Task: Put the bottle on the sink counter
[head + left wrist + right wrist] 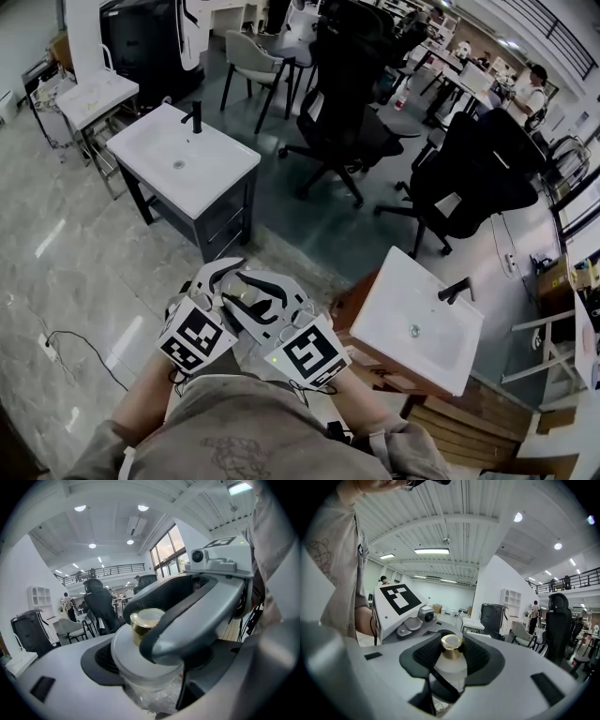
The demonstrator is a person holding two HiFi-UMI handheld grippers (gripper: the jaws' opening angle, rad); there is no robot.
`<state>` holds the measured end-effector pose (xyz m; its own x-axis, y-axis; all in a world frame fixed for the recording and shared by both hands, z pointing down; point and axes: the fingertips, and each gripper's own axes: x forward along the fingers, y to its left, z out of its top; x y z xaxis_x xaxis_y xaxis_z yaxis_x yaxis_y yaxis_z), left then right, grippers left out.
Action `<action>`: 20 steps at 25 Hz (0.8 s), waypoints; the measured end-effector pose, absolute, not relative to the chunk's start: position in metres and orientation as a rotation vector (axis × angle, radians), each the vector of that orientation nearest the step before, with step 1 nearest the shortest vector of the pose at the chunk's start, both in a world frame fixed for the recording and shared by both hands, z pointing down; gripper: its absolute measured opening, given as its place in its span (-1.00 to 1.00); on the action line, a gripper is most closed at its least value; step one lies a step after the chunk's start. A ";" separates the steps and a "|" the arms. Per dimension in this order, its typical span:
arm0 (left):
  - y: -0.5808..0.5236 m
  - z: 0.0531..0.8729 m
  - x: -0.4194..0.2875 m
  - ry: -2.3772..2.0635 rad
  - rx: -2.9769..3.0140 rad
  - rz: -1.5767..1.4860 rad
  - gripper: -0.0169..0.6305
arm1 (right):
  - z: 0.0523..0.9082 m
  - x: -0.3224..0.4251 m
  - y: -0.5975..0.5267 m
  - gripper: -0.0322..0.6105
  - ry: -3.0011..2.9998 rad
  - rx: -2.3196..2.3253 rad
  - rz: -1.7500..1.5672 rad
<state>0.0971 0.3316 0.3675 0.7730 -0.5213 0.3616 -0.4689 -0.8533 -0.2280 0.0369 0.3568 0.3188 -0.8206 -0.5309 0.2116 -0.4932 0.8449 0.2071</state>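
Observation:
A clear bottle with a gold cap (246, 294) is held low in front of the person, above the floor, between both grippers. In the left gripper view the bottle (146, 626) sits between the grey jaws of my left gripper (150, 677), and the right gripper's jaw crosses in front of its neck. My right gripper (450, 663) has its black pads pressed on either side of the bottle (451, 654) just below the cap. In the head view the left gripper (223, 277) and the right gripper (268, 296) meet tip to tip. A white sink counter (211, 183) stands ahead on the left; another (384, 323) is close on the right.
Each sink has a black tap (195, 116). Black office chairs (347, 103) stand beyond the sinks, and a cable (75, 342) lies on the tiled floor at the left. People sit at desks (469, 80) far back. Wooden steps (487, 422) are at the lower right.

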 end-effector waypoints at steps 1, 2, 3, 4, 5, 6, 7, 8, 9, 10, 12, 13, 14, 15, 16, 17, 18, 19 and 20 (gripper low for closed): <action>0.327 0.370 0.096 0.799 -2.837 -0.642 0.07 | 0.321 0.036 0.352 -0.45 -2.762 0.779 -0.209; 0.322 0.373 0.094 0.802 -2.836 -0.652 0.07 | 0.323 0.035 0.348 -0.45 -2.760 0.777 -0.206; 0.317 0.376 0.092 0.804 -2.837 -0.663 0.07 | 0.326 0.034 0.343 -0.45 -2.759 0.778 -0.198; 0.312 0.379 0.090 0.805 -2.840 -0.676 0.07 | 0.328 0.033 0.338 -0.45 -2.757 0.779 -0.187; 0.307 0.382 0.088 0.807 -2.841 -0.689 0.07 | 0.329 0.031 0.332 -0.45 -2.756 0.779 -0.180; 0.300 0.383 0.085 0.807 -2.841 -0.694 0.07 | 0.330 0.029 0.325 -0.45 -2.757 0.778 -0.176; 0.293 0.382 0.084 0.806 -2.840 -0.689 0.07 | 0.331 0.027 0.318 -0.45 -2.756 0.778 -0.175; 0.285 0.382 0.083 0.805 -2.841 -0.681 0.07 | 0.331 0.025 0.311 -0.45 -2.755 0.777 -0.178; 0.278 0.382 0.082 0.803 -2.842 -0.677 0.07 | 0.332 0.024 0.303 -0.45 -2.753 0.776 -0.180; 0.270 0.383 0.080 0.801 -2.844 -0.677 0.07 | 0.333 0.022 0.295 -0.45 -2.752 0.776 -0.178; 0.255 0.386 0.077 0.795 -2.849 -0.688 0.07 | 0.336 0.019 0.280 -0.45 -2.750 0.779 -0.168; 0.248 0.387 0.076 0.792 -2.852 -0.690 0.07 | 0.337 0.018 0.272 -0.45 -2.749 0.779 -0.162; 0.239 0.388 0.074 0.792 -2.855 -0.692 0.07 | 0.338 0.016 0.264 -0.45 -2.748 0.779 -0.156; 0.231 0.389 0.072 0.792 -2.858 -0.694 0.07 | 0.339 0.015 0.255 -0.45 -2.747 0.778 -0.152; 0.221 0.390 0.070 0.793 -2.860 -0.697 0.07 | 0.340 0.013 0.245 -0.45 -2.746 0.778 -0.148; 0.212 0.390 0.068 0.793 -2.861 -0.701 0.07 | 0.340 0.010 0.235 -0.45 -2.745 0.779 -0.142; 0.202 0.390 0.066 0.792 -2.862 -0.707 0.07 | 0.340 0.008 0.225 -0.45 -2.745 0.780 -0.136; 0.192 0.391 0.063 0.791 -2.864 -0.713 0.07 | 0.340 0.006 0.215 -0.45 -2.745 0.782 -0.129; 0.181 0.391 0.061 0.790 -2.866 -0.719 0.07 | 0.340 0.003 0.204 -0.45 -2.746 0.782 -0.123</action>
